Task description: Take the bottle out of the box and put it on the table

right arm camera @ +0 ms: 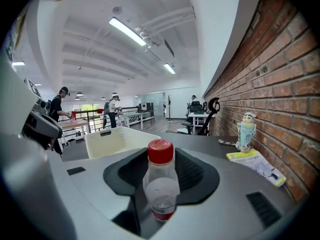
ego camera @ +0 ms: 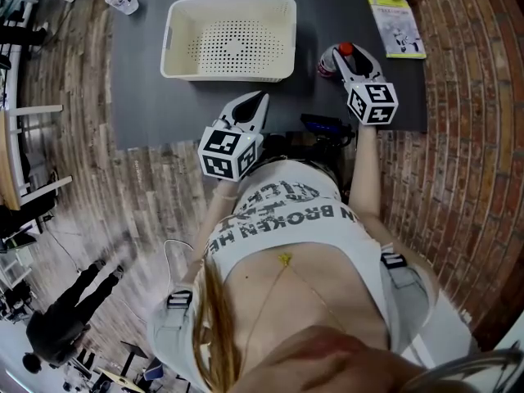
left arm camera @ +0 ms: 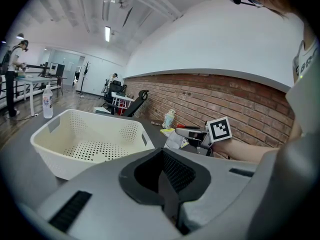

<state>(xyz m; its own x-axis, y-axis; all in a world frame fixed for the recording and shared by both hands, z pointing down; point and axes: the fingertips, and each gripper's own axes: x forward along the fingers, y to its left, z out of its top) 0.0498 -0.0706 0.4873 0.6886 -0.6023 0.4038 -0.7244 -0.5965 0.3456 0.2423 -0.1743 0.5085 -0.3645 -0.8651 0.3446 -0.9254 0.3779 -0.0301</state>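
Note:
A clear bottle with a red cap [right arm camera: 160,183] stands upright between the jaws of my right gripper [right arm camera: 161,156], which is shut on its body. In the head view the red cap [ego camera: 345,49] shows at the tips of the right gripper [ego camera: 336,60], over the dark table [ego camera: 147,105] to the right of the cream perforated box [ego camera: 184,35]. The box [left arm camera: 50,154] has nothing in it. My left gripper [ego camera: 259,101] hovers near the table's front edge, just below the box, shut and empty [left arm camera: 162,158].
A second clear bottle [ego camera: 120,0] stands at the table's far left corner. A yellow-green booklet [ego camera: 396,26] and a small figurine [right arm camera: 246,130] sit at the far right by the brick wall. People stand at tables in the background.

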